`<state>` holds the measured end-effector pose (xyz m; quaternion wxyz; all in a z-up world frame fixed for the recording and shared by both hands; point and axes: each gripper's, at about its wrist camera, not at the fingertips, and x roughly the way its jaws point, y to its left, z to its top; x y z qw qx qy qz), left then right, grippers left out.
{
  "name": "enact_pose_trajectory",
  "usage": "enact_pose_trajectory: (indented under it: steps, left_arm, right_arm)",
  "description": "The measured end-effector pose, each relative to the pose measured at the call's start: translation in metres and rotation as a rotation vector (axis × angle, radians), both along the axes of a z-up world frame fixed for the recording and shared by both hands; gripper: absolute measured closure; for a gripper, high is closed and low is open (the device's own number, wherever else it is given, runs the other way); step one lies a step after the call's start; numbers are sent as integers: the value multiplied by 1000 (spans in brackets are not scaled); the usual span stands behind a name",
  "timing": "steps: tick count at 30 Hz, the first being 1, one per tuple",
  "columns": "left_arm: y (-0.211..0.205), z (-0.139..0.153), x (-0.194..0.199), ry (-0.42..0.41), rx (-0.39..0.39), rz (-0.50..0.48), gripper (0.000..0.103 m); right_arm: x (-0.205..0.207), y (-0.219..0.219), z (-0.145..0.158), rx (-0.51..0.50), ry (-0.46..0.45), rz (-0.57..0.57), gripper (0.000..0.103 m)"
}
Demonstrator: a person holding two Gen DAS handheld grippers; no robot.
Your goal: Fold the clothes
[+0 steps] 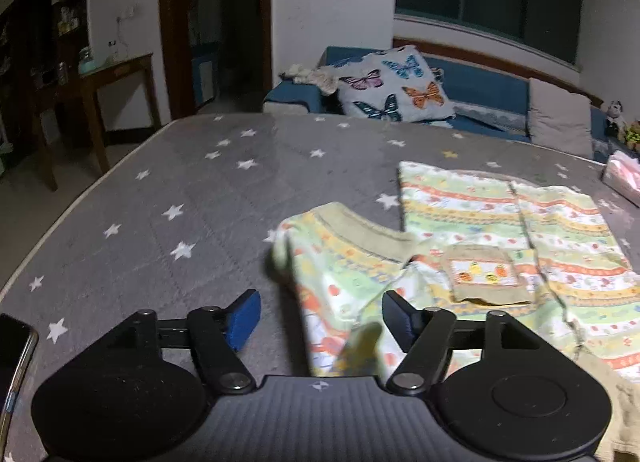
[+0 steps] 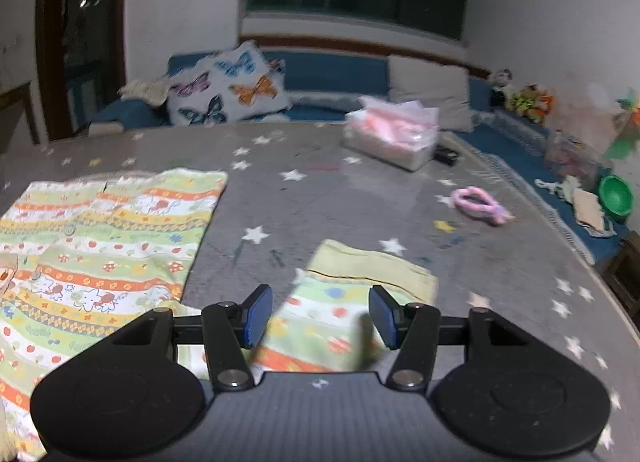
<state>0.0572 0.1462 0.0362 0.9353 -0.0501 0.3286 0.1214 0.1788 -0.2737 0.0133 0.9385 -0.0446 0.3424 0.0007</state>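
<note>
A child's striped, patterned garment (image 1: 500,230) lies spread on the grey star-printed mat (image 1: 180,190). Its left sleeve (image 1: 332,274), with a beige cuff, lies between the open fingers of my left gripper (image 1: 320,318), blurred. A small beige pocket (image 1: 486,274) sits on the garment's front. In the right wrist view the garment's body (image 2: 100,246) lies at the left and the right sleeve (image 2: 344,302), also cuffed and blurred, lies between the open fingers of my right gripper (image 2: 320,318). Neither gripper is closed on the cloth.
A pink tissue pack (image 2: 392,134) and a pink hair tie (image 2: 480,206) lie on the mat at the right. A phone (image 1: 16,366) lies at the left. A blue sofa with a butterfly pillow (image 1: 392,82) stands behind. A wooden table (image 1: 116,90) stands far left.
</note>
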Motion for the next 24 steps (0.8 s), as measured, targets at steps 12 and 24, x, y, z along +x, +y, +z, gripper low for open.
enact_pose_trajectory:
  steps: [12, 24]
  left_arm:
    - [-67, -16, 28, 39, -7, -217, 25]
    - [-89, -30, 26, 61, 5, -268, 22]
  right_arm:
    - [11, -11, -11, 10, 62, -26, 100]
    - [-65, -76, 10, 33, -16, -228, 101]
